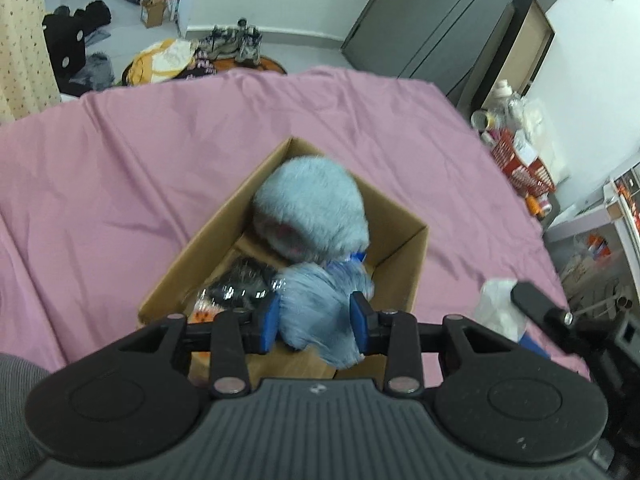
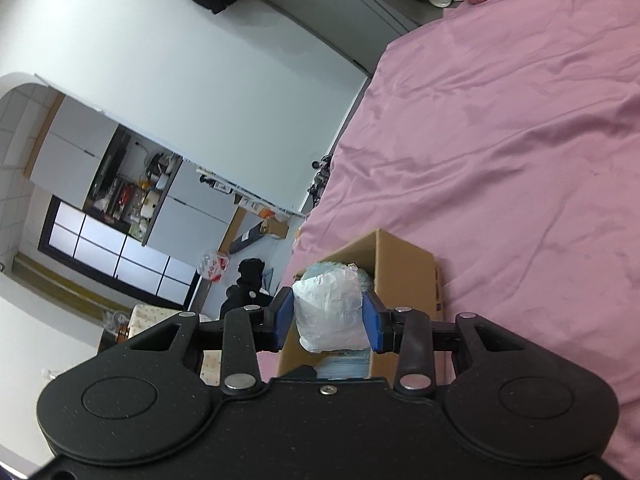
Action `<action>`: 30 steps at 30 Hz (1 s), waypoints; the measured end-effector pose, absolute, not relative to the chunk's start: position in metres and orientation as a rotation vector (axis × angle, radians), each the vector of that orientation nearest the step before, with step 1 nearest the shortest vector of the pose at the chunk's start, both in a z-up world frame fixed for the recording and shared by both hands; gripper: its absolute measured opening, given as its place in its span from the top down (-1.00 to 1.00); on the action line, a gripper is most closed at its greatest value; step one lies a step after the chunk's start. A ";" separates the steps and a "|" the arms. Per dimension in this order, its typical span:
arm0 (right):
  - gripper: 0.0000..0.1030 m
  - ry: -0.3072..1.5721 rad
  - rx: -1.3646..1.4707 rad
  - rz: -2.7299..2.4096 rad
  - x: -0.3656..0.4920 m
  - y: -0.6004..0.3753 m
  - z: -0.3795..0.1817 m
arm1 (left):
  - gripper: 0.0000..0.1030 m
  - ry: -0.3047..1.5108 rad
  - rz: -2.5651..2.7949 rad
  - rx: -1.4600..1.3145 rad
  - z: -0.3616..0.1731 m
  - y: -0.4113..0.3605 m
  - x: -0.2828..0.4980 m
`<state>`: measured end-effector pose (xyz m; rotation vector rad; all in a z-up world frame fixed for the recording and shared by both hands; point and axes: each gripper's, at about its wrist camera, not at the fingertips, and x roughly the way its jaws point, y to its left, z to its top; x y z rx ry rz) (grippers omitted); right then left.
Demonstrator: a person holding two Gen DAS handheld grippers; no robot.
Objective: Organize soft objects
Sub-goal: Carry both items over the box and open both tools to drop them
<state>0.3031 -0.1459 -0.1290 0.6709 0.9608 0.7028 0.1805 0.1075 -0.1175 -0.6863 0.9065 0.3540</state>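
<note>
The left gripper (image 1: pixel 316 320) is clenched on a light blue plush toy (image 1: pixel 316 312): its two blue pads (image 1: pixel 270 322) press into the fur of the lower, darker part of the toy from both sides. The round, paler part of the toy (image 1: pixel 312 208) hangs ahead of the gripper, inside the open cardboard box (image 1: pixel 400 256). The box stands on the bed, on a pink sheet (image 1: pixel 120 184), directly in front of the left gripper and partly below it. In the box, to the left of the gripped fur, lies a black item in shiny plastic (image 1: pixel 244 284), and just beside the left pad shows something orange (image 1: pixel 208 314); what it is I cannot tell.

The right gripper (image 2: pixel 330 320) is grasping a white crumpled packet (image 2: pixel 332 312), which looks like a soft thing in white wrapping. Its blue pads (image 2: pixel 282 318) touch the packet on both sides. Behind the packet, a bit of the blue fur (image 2: pixel 320 270) is visible, and next to it the box (image 2: pixel 404 276) on the sheet (image 2: pixel 500 140).

In the left wrist view, the white packet (image 1: pixel 500 308) and one black finger of the right gripper (image 1: pixel 536 304) are to the right of the left gripper, just beside the box and above the sheet. Beyond the far edge of the bed, the floor carries shoes (image 1: pixel 236 42) and clothes (image 1: pixel 168 60).
</note>
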 end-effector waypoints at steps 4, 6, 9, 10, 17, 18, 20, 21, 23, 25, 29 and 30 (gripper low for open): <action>0.28 0.971 0.642 0.722 0.298 -0.134 -0.129 | 0.16 0.948 0.325 -0.709 -0.123 0.111 0.179; 0.28 0.976 0.626 0.737 0.294 -0.128 -0.129 | 0.14 0.941 0.339 -0.709 -0.121 0.114 0.177; 0.28 0.981 0.602 0.751 0.290 -0.121 -0.127 | 0.04 0.926 0.355 -0.707 -0.116 0.121 0.172; 0.28 0.982 0.595 0.753 0.289 -0.119 -0.127 | 0.02 0.922 0.359 -0.708 -0.114 0.122 0.171; 0.27 0.938 0.582 0.742 0.289 -0.112 -0.124 | -0.02 0.908 0.368 -0.693 -0.103 0.128 0.164; 0.26 0.934 0.579 0.745 0.289 -0.110 -0.124 | -0.03 0.909 0.365 -0.689 -0.101 0.128 0.164; 0.09 0.923 0.574 0.745 0.288 -0.108 -0.123 | -0.05 0.906 0.364 -0.677 -0.097 0.130 0.163; 0.00 0.913 0.576 0.744 0.287 -0.109 -0.123 | -0.12 0.902 0.365 -0.672 -0.095 0.130 0.162; -0.12 0.888 0.580 0.721 0.285 -0.115 -0.120 | -0.22 0.889 0.371 -0.668 -0.090 0.131 0.159; -0.12 0.881 0.589 0.691 0.283 -0.125 -0.118 | -0.27 0.882 0.375 -0.664 -0.086 0.131 0.157; -0.12 0.879 0.565 0.644 0.275 -0.144 -0.107 | -0.44 0.871 0.364 -0.660 -0.079 0.130 0.155; -0.12 0.880 0.558 0.638 0.273 -0.148 -0.103 | -0.48 0.863 0.363 -0.658 -0.077 0.129 0.154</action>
